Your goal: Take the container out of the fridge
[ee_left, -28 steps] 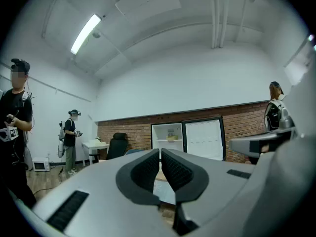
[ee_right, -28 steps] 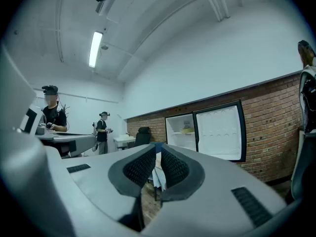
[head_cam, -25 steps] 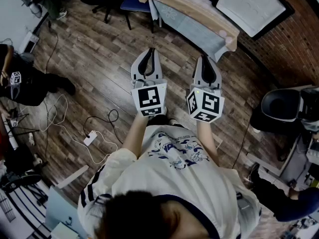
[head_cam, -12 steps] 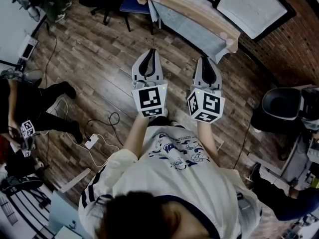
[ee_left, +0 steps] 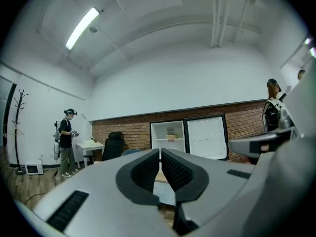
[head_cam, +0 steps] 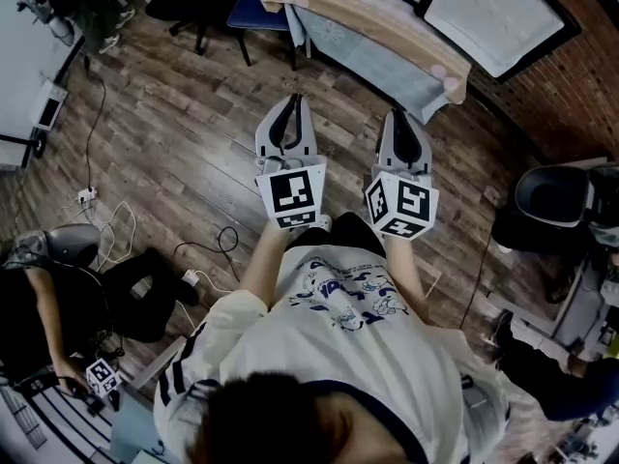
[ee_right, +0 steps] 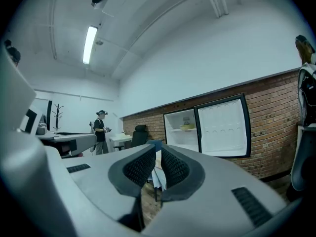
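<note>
A cloth-draped table (head_cam: 377, 37) stood ahead of me on the wooden floor (head_cam: 174, 133), a power strip (head_cam: 191, 277) at my left. Farther off, a person (ee_left: 65, 141) stood beside a white desk (ee_left: 94, 146), near a black office chair (ee_left: 112, 144) against the brick wall (ee_left: 128, 130).

A pale yellowish container (ee_left: 171, 137) sits on the upper shelf of the open fridge (ee_left: 157, 132).

Left hand-held gripper (ee_left: 161, 154), right hand-held gripper (ee_right: 158, 154): matt grey plastic shells. Pads (ee_left: 146, 169): black, ribbed, rubbery look. Marker cubes (head_cam: 291, 193): matt white, black print. Floor (head_cam: 164, 133): dark wood planks, slight sheen. Wall (head_cam: 580, 66): rough red brick. Fridge (ee_left: 159, 144): smooth white inside; door (ee_left: 205, 137) smooth white liner. Desk (head_cam: 377, 17): pale wood top, light cloth (head_cam: 358, 56) hanging. Shirt (head_cam: 338, 356): white cloth, blue print.
</note>
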`<state>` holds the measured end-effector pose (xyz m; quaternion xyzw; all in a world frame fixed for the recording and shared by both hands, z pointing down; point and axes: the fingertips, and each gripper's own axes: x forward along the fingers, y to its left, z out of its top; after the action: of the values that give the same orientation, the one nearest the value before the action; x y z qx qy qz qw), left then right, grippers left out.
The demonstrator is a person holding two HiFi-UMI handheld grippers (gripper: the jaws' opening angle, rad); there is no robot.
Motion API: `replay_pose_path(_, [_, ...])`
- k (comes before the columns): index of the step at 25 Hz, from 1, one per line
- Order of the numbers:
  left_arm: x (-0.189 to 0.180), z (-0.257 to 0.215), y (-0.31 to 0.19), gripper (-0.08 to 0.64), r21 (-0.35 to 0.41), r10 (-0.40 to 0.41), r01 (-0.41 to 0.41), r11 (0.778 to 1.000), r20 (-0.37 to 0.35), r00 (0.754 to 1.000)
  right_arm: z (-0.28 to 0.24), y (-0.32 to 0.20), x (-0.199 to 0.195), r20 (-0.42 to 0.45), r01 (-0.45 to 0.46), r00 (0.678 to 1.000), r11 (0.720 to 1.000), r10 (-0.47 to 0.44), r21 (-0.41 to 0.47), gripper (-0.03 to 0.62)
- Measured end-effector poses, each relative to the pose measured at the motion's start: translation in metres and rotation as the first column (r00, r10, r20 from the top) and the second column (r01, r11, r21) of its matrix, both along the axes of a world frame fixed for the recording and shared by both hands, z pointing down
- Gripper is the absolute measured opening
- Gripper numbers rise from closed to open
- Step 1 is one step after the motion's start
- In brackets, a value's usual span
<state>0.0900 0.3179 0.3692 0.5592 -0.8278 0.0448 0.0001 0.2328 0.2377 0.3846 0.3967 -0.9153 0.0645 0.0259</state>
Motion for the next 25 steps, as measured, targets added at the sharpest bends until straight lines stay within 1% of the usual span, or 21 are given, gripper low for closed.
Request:
replay_pose_path(6, [-0.015, 0.007, -0.015, 0.026, -0.004, -0.002, 0.002, 1.000, -0.022, 1.000, 0.004, -0.012, -0.009, -0.017, -0.009, 1.000, 1.000, 0.008, -0.008, 0.053])
replay_pose_path(14, [-0.032, 0.014, -0.057, 0.026, -0.009, 0.004, -0.004, 1.000, -0.031, 1.000, 0.014, -0.056, -0.027, -0.034, -0.015, 0.999, 1.000, 0.014, -0.021, 0.052])
replay_pose_path(19, [-0.052, 0.018, -0.095, 0.026, -0.010, -0.012, 0.011, 1.000, -0.037, 0.999, 0.016, -0.095, -0.053, -0.036, 0.008, 0.999, 1.000, -0.009, -0.019, 0.052])
replay_pose_path(25, [-0.079, 0.015, -0.153, 0.026, -0.019, -0.018, 0.018, 1.000, -0.022, 1.000, 0.013, -0.156, -0.085, -0.032, 0.027, 0.999, 0.999, -0.028, -0.018, 0.052])
